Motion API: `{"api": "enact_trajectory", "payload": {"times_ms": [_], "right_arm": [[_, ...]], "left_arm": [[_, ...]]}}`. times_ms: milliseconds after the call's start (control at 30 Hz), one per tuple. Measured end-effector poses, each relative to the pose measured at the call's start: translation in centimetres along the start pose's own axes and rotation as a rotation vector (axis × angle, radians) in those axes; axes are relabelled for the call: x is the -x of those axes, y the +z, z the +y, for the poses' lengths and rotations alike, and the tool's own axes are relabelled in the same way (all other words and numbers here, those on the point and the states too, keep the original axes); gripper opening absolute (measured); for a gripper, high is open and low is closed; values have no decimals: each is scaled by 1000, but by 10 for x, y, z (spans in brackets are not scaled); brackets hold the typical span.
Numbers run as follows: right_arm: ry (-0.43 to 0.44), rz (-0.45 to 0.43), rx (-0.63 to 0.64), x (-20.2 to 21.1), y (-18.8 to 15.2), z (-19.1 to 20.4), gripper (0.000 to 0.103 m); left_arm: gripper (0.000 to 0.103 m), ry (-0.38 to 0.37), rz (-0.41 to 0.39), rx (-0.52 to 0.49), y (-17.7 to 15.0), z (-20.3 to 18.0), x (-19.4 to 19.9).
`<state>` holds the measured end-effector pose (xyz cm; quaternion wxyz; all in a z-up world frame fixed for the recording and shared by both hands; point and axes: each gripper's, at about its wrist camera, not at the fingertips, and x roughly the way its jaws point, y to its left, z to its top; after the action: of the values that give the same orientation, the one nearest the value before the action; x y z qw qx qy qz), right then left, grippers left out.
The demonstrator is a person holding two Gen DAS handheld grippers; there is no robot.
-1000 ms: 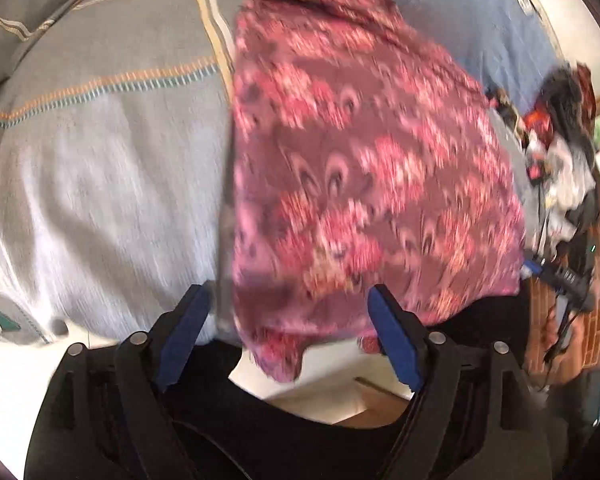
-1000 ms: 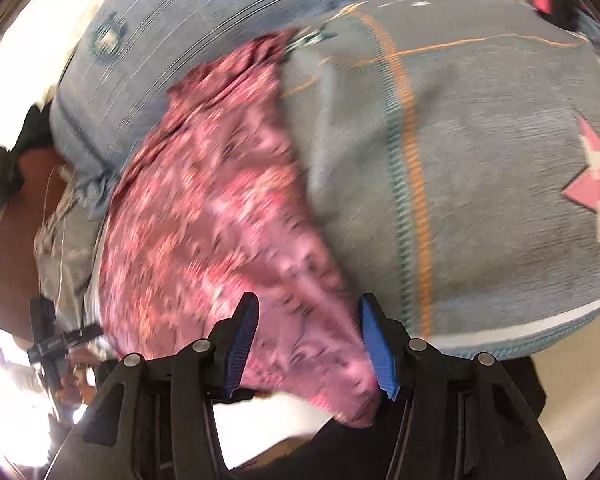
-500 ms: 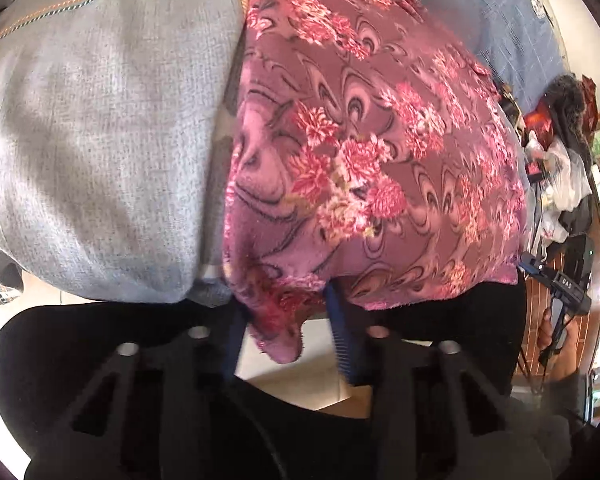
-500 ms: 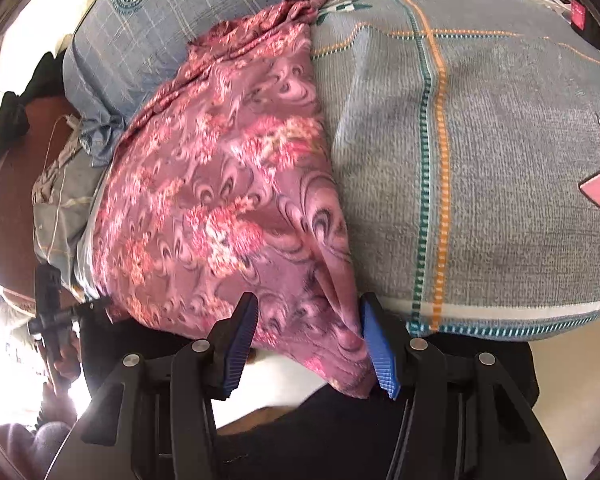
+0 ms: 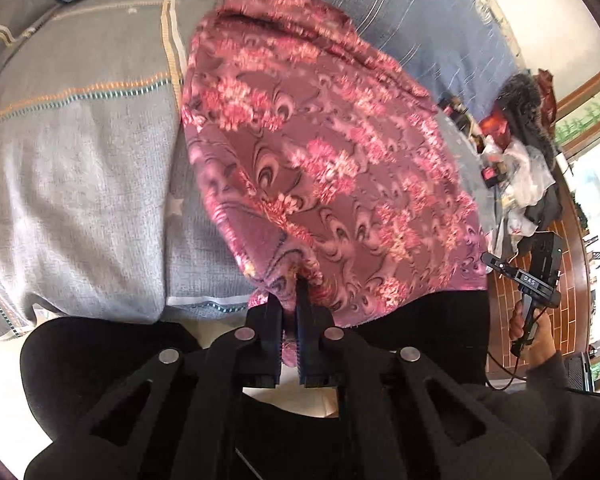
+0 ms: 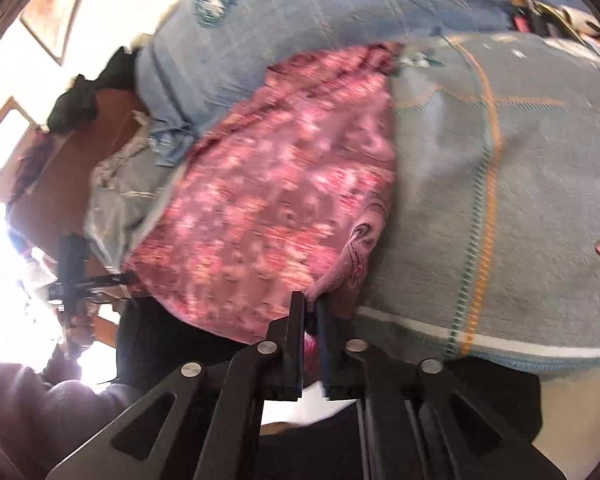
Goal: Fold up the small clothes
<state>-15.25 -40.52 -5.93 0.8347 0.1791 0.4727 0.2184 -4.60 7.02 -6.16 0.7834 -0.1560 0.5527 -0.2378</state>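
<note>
A bed fills both views, covered by a grey blanket (image 5: 80, 184) with orange and teal stitched lines and a pink star at its right edge in the right wrist view, and a blue checked quilt (image 6: 300, 8) bearing a round emblem too blurred to read lies at the far side. The pink floral garment (image 5: 324, 168) lies spread on the bed between the blanket and the quilt, its near hem hanging over the near edge. The left gripper (image 5: 289, 300) has its jaws pressed together, pinching the near left corner of that hem. The right gripper (image 6: 310, 308) has just been closing its jaws, and they now pinch the garment's near right corner. In the left wrist view the right gripper shows at the far right, held in a hand (image 5: 534, 340), and a small label on it reads "DAS". Beyond it lies a brick-patterned floor (image 5: 540, 308) and a cluttered pile of bags.
</note>
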Motion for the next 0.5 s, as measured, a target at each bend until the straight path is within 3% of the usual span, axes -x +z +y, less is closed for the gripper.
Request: {"api": "enact_trajectory", "payload": {"times_ms": [100, 167, 233, 300, 333, 367, 500], "right_arm": [[-49, 71, -78, -12, -7, -19, 22], [-36, 88, -107, -16, -13, -25, 37], [-33, 105, -86, -19, -16, -24, 39], [-60, 132, -17, -25, -18, -15, 34], [-55, 142, 32, -26, -20, -8, 16], [-38, 140, 63, -25, -19, -1, 5], [91, 53, 130, -7, -9, 20, 4]], "left_arm": [[4, 11, 38, -3, -2, 2, -11], [6, 27, 53, -23, -3, -1, -15], [7, 40, 69, -28, -3, -3, -20], [4, 39, 81, -23, -3, -3, -22], [3, 30, 79, -22, -2, -4, -21], [3, 14, 70, -27, -2, -7, -17], [3, -72, -1, -56, 5, -18, 9]]}}
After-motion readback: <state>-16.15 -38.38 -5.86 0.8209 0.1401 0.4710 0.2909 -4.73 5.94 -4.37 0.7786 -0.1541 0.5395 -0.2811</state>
